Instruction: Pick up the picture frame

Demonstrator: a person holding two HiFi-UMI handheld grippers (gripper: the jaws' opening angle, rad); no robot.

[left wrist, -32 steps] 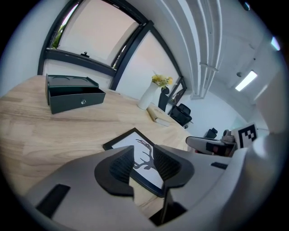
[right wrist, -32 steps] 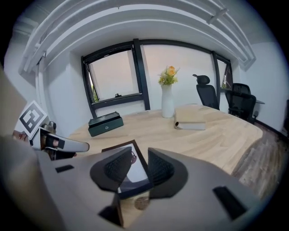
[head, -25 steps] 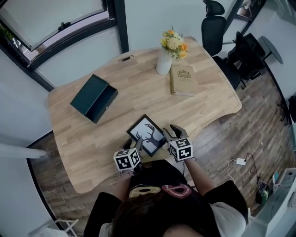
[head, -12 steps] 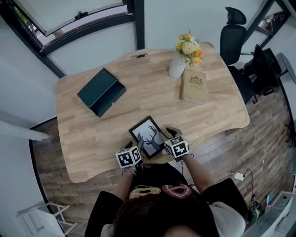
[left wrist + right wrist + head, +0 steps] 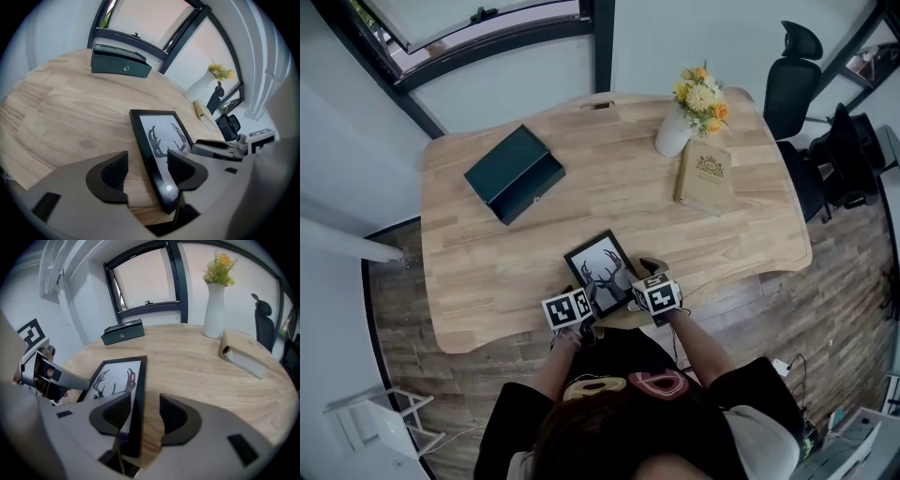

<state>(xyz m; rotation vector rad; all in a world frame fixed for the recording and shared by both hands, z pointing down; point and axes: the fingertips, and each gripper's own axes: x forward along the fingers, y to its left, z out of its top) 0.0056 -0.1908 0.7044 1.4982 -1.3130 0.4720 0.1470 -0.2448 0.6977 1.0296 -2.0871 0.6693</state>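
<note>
A black picture frame with a deer print lies flat at the near edge of the wooden table. My left gripper is at its near left corner. In the left gripper view the frame has its left border between the opening jaws, and neither pad presses on it. My right gripper is at the near right corner. In the right gripper view the frame has its right border inside the opening jaws, with a gap to the right pad.
A dark green box sits at the far left of the table. A white vase of flowers and a tan book are at the far right. An office chair stands beyond the right end.
Both grippers have come down to the frame's near corners and now straddle its side borders. Their jaws have spread wider. The frame has not moved on the table.
</note>
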